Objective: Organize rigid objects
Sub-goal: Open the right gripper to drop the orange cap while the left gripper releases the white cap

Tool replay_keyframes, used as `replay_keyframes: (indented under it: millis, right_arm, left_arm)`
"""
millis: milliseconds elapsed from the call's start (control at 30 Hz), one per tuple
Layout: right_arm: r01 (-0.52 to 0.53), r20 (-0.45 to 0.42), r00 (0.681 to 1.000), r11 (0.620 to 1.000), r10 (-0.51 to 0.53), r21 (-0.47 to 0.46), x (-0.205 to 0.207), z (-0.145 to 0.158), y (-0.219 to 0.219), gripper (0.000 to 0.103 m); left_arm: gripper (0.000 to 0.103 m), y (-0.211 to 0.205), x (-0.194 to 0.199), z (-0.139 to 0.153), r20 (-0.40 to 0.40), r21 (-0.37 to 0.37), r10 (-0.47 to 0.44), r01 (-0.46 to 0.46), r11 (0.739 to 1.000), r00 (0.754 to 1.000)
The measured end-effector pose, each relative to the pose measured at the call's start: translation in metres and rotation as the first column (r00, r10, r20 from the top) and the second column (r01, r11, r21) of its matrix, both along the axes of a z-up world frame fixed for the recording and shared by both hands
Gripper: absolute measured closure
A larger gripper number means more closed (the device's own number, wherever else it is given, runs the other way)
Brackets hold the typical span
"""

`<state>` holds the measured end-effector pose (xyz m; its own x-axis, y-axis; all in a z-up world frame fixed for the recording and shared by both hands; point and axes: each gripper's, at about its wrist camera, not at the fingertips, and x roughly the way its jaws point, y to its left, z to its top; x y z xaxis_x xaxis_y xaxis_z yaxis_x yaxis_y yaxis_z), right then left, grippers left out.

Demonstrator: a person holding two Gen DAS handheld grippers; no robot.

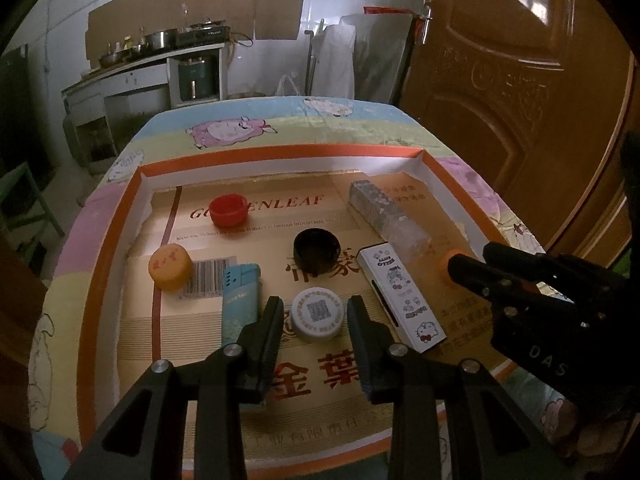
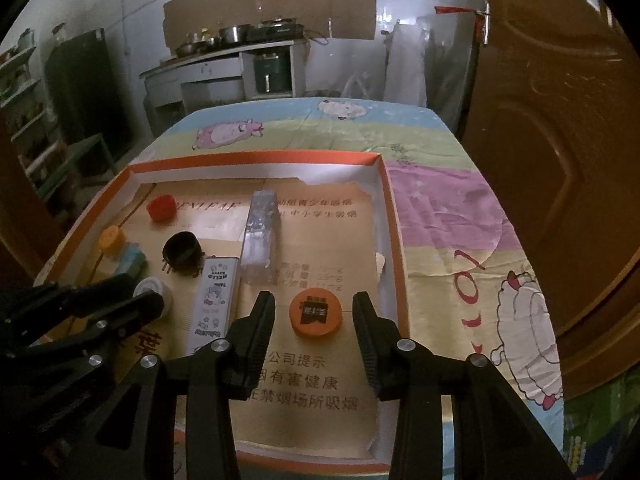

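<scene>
Lower centre of the left wrist view: the left gripper (image 1: 316,320) has its jaws spread to either side of a white cap (image 1: 317,314), with clear gaps at both pads. Inside the orange-rimmed tray (image 1: 136,184) also lie a blue lighter (image 1: 240,300), a yellow cap (image 1: 170,267), a red cap (image 1: 229,210) and a black cap (image 1: 317,249).

Lower centre of the right wrist view: the right gripper (image 2: 314,322) has its jaws spread around an orange cap (image 2: 316,312), not touching. A white printed box (image 2: 214,300) lies just left.
</scene>
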<state>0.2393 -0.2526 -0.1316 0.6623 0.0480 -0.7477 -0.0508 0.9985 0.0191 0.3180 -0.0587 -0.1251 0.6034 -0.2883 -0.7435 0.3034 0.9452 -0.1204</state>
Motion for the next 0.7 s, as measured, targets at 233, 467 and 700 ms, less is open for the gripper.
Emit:
replay_keyframes:
  millis: [233, 467, 700]
  right_arm:
    - [0.005, 0.008, 1.0, 1.0, -0.005, 0.005, -0.006, 0.007, 0.0, 0.061]
    - [0.002, 0.024, 1.0, 1.0, -0.002, 0.01, -0.019, 0.019, 0.003, 0.061]
    - [-0.002, 0.043, 0.999, 1.0, 0.001, 0.011, -0.038, 0.032, 0.008, 0.061]
  left_arm:
    - [0.07, 0.0, -0.007, 0.01, 0.021, -0.003, 0.004, -0.004, 1.0, 1.0]
    - [0.07, 0.005, -0.021, 0.023, 0.041, -0.012, 0.016, -0.015, 1.0, 0.999]
    - [0.07, 0.012, -0.039, 0.039, 0.069, -0.019, 0.027, -0.026, 0.999, 0.997]
